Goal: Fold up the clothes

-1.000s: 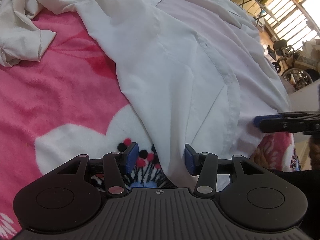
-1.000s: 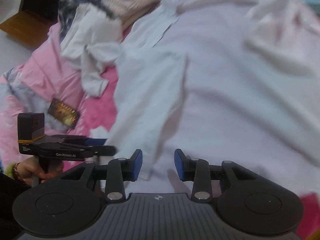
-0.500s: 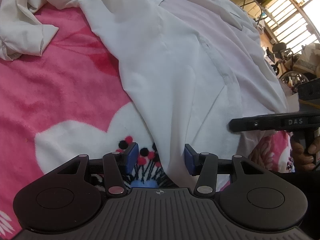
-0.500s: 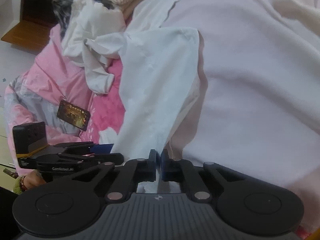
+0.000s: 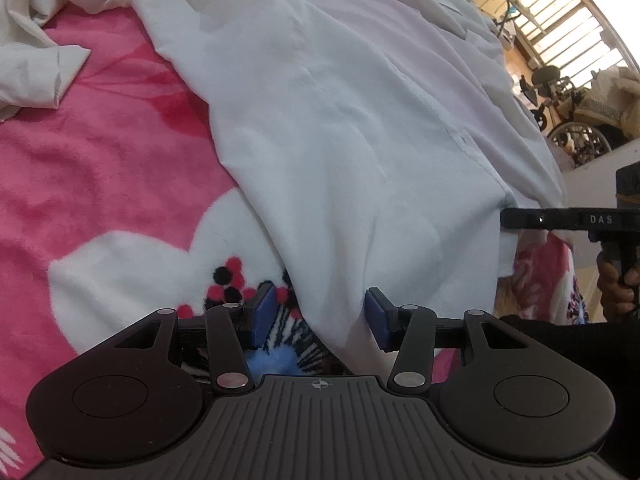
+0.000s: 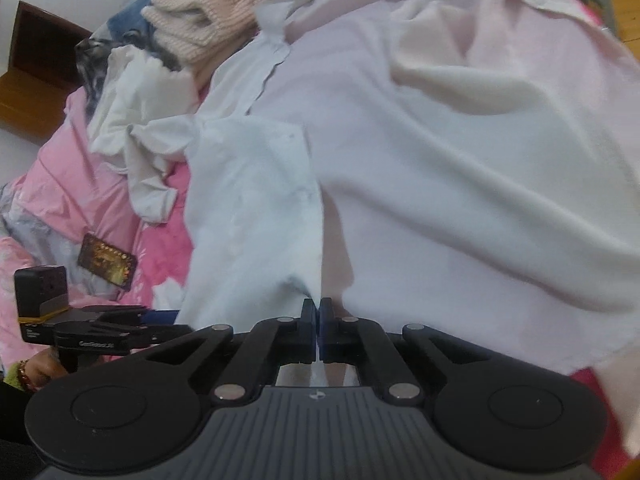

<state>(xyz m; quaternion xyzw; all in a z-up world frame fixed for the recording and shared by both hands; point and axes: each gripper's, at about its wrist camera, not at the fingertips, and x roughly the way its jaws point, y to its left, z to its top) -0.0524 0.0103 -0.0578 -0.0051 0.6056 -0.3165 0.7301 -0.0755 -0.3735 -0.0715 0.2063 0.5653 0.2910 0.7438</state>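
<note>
White shirt [image 5: 340,152] lies spread across the middle of the left wrist view, draped over a pink flowered blanket [image 5: 100,168] on the bed, its lower hem running down to the bottom centre of the frame. That hem hangs between the blue pads of the left claw [image 5: 320,316], whose jaws stand apart and do not press the cloth. At the right edge of the same view the right claw [image 5: 506,218] reaches in from a hand [image 5: 618,284] and meets the shirt's side edge. In the right wrist view its jaws are clenched together at bottom centre, with a thin fold of the shirt's hem pinched between the pads. Another white garment [image 5: 28,44] lies crumpled at the upper left of the left view. A beige knit [image 6: 204,20] sits at the upper left of the right view, and a small dark card [image 6: 107,262] rests on the blanket at middle left
</note>
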